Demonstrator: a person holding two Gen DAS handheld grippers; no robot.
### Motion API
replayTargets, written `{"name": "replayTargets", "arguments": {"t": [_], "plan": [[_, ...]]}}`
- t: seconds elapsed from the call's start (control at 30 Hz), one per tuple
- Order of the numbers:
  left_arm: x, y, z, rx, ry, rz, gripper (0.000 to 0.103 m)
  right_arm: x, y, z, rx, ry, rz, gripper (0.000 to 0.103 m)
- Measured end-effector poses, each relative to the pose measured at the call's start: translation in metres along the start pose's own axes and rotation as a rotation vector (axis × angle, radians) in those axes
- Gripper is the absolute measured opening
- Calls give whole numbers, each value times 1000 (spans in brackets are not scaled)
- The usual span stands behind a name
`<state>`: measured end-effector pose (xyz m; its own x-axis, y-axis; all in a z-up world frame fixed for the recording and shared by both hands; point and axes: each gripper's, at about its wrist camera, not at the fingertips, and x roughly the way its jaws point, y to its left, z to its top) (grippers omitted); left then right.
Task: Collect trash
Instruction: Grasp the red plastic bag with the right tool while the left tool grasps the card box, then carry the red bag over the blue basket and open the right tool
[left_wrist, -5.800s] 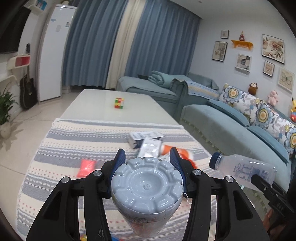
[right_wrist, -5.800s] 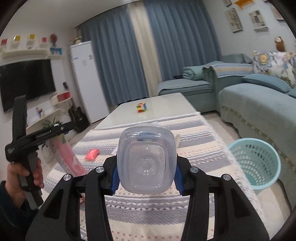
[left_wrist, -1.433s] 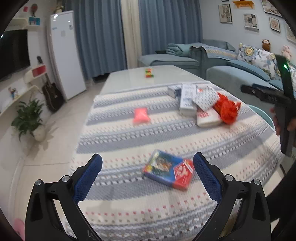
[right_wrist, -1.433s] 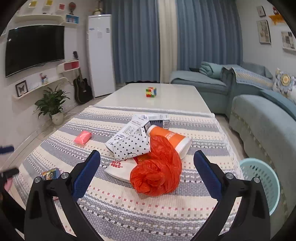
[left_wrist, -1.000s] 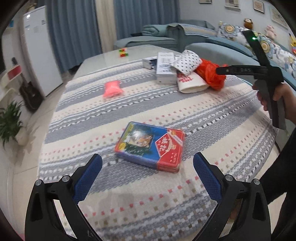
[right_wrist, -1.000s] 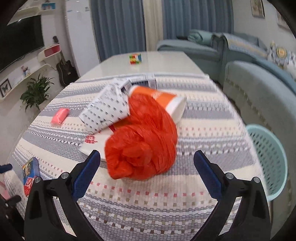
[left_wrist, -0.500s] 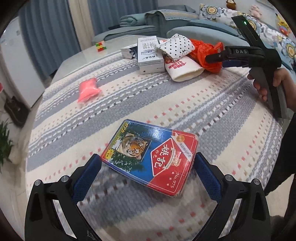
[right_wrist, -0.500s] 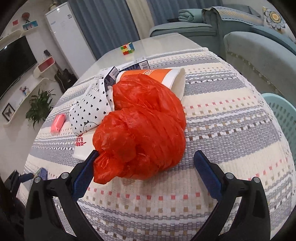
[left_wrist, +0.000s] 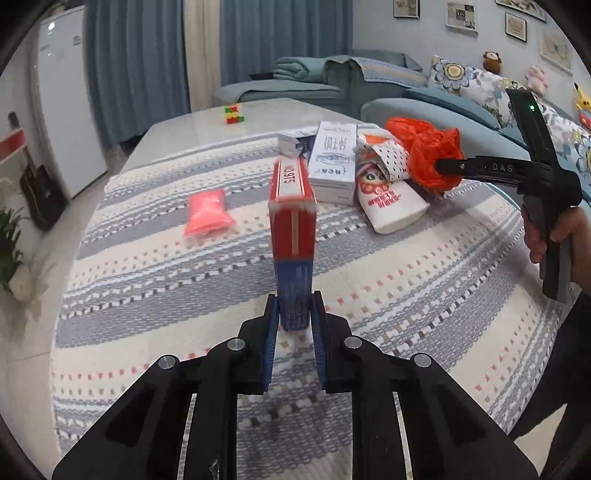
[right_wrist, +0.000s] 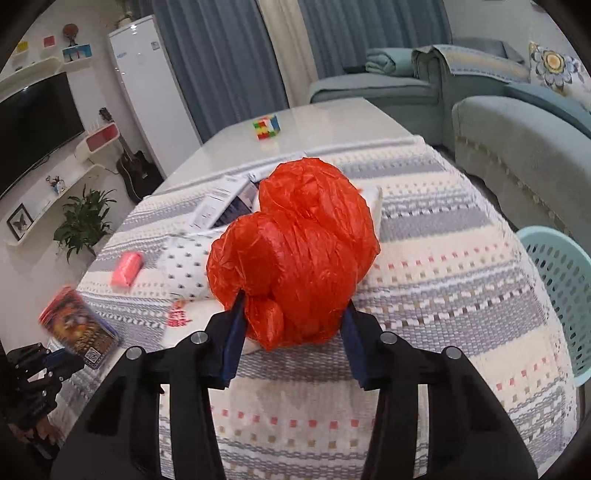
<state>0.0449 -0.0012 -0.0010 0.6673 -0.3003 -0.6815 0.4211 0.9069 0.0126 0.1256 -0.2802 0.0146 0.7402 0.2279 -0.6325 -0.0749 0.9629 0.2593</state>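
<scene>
On the left of the desk (left_wrist: 461, 302), which is covered by a striped cloth, a pink pack (left_wrist: 207, 216) is seen lying flat; it looks soft and light, so it could be pinched in the middle. Next, the card box (left_wrist: 293, 236) is held up on its edge by the left gripper (left_wrist: 294, 332), with the jaws pressed tight on its lower end. The box looks stiff and light, so it should not bend, but it is held only by one end and it might tip. Behind it a white box (left_wrist: 332, 162) and a cup (left_wrist: 391, 206) are lying close together; both look light and easy to squash. On the right, the red bag (right_wrist: 295, 254) is between the jaws of the right gripper (right_wrist: 293, 332), which are closing on its bottom part. The bag is thin, soft and crinkly, so it will squash a lot and could slip out; a thick bunch should be taken, not a loose edge. The basket (right_wrist: 557, 291) is seen on the floor just beside the right end of the desk.
</scene>
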Motion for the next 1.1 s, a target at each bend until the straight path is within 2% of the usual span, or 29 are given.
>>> {"name": "replayTargets", "arguments": {"t": [0.27,0.67,0.83,0.93,1.03,1.1], "plan": [[-7,-4,-4,2,-8,2,16,-14,8,-4,-13,-20,-2,44],[-43,-9,32,-65,-157,8,16,-51,-9,8,19,-112,-16,43],[-51,-28,47,-62,-196,-11,16,-71,-24,8,43,-139,-14,43],[-49,-39,53,-60,-193,-27,16,-83,-34,6,48,-157,-31,43],[-48,-55,59,-18,-196,-25,16,-96,-47,5,54,-177,-56,43],[-47,-67,66,15,-210,-18,16,-104,-55,2,42,-199,-104,43]]}}
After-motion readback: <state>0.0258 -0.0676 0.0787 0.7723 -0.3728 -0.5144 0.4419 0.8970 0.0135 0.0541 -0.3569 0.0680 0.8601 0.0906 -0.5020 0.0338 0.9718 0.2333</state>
